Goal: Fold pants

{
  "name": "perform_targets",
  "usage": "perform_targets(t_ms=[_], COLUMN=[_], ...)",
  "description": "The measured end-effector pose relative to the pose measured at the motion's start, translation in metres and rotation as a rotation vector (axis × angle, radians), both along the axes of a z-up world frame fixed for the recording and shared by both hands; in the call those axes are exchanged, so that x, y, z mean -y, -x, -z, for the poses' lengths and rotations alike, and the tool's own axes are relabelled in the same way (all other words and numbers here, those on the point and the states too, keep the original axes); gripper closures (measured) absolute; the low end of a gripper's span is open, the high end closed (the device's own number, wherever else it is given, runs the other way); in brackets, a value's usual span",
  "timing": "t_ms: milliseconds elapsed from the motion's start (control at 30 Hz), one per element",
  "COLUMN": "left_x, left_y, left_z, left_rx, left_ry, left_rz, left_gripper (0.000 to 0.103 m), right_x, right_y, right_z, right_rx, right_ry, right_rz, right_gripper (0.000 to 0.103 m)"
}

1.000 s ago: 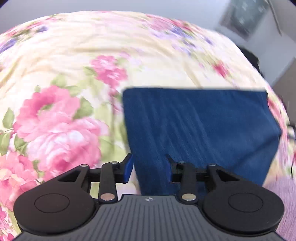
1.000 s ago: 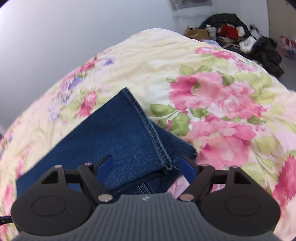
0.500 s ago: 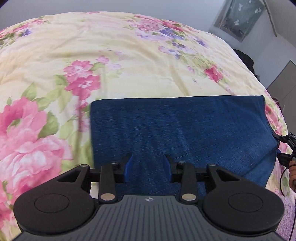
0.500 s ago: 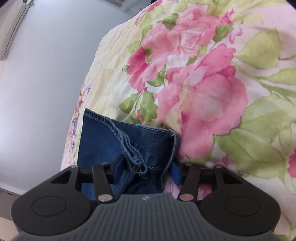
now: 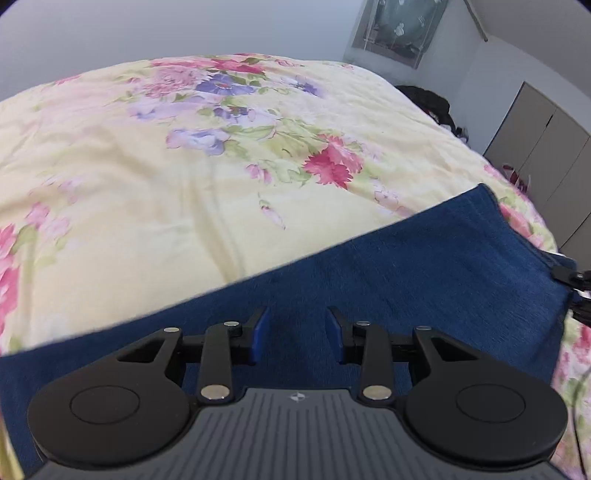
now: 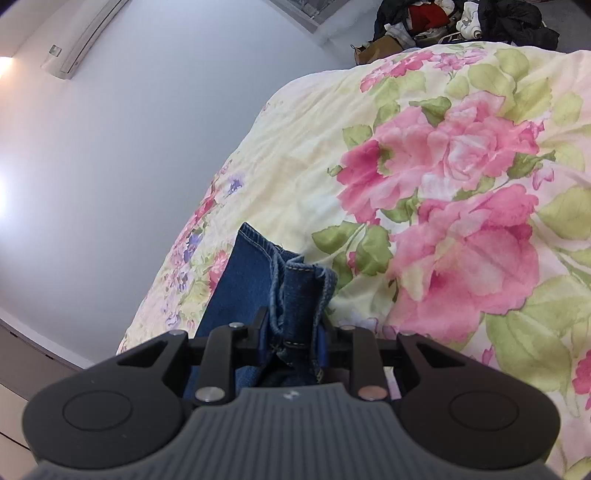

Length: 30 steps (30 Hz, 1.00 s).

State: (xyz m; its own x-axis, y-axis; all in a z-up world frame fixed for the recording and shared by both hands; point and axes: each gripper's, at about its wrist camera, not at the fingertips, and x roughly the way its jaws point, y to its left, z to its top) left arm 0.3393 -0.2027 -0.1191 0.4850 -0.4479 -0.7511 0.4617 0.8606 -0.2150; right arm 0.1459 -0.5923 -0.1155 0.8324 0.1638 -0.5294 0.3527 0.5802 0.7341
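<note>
A bed [image 5: 147, 192] under a yellow floral quilt fills both views, with pale walls behind and a heap of clothes [image 6: 461, 18] past its far corner. The pants [image 5: 406, 280] — blue denim — lie flat across the quilt, running beneath and ahead of the left gripper [image 5: 296, 334] and off to the right of its fingers.

Denim like this should be soft but weighty: it drapes, keeps a crease, and is thick where hems and seams stack. Those stitched edges look like the firmest places to take hold, since they bunch and do not slide.

The right gripper [image 6: 293, 338] is closed on such a bunch — a gathered, stitched end of the pants [image 6: 295, 291] sits between its fingers, the rest trailing to their left. It points low along the quilt.

The left gripper's fingers stand moderately apart and hold nothing; it hovers over the cloth, angled down.
</note>
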Motion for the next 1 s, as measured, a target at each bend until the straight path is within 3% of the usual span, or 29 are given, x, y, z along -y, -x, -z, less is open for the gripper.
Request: perform_targets(t_ms=[133,200,333,467,633,833,1000], left_x=[0.02,0.027,0.031,0.03,0.033,0.038,0.042], left_y=[-0.024,-0.036,-0.036,-0.013,0.036,0.091,0.103], left_z=[0.011,0.019,0.021,0.002,-0.013,0.003,0.012], left_rx=[0.02,-0.022,-0.017,0.035,-0.01,-0.097,-0.131], left_ry=[-0.018,-0.027,-0.033,-0.064,-0.062,-0.043,-0.016], left_rz=[-0.019,-0.033,-0.052,-0.054,0.011,0.052,0.038], left_gripper=[0.062,0.063,0.063,0.067,0.072,0.074,0.077], right_x=[0.002,0.002,0.0,0.002,-0.003,-0.013,-0.025], right_y=[0.002,0.0,-0.006,-0.007,-0.004,-0.005,-0.007], right_z=[0.002,0.001,0.0,-0.001,-0.011,-0.026,-0.041], right_rx=[0.003,0.0,-0.016,-0.033,-0.016,-0.004,-0.003], right_ry=[-0.002,0.014,0.039,0.024,0.02,0.031,0.075], right_rz=[-0.015,-0.026,-0.037,-0.027,-0.014,-0.002,-0.01], right_gripper=[0.082,0.082,0.082,0.082,0.082,0.083,0.083])
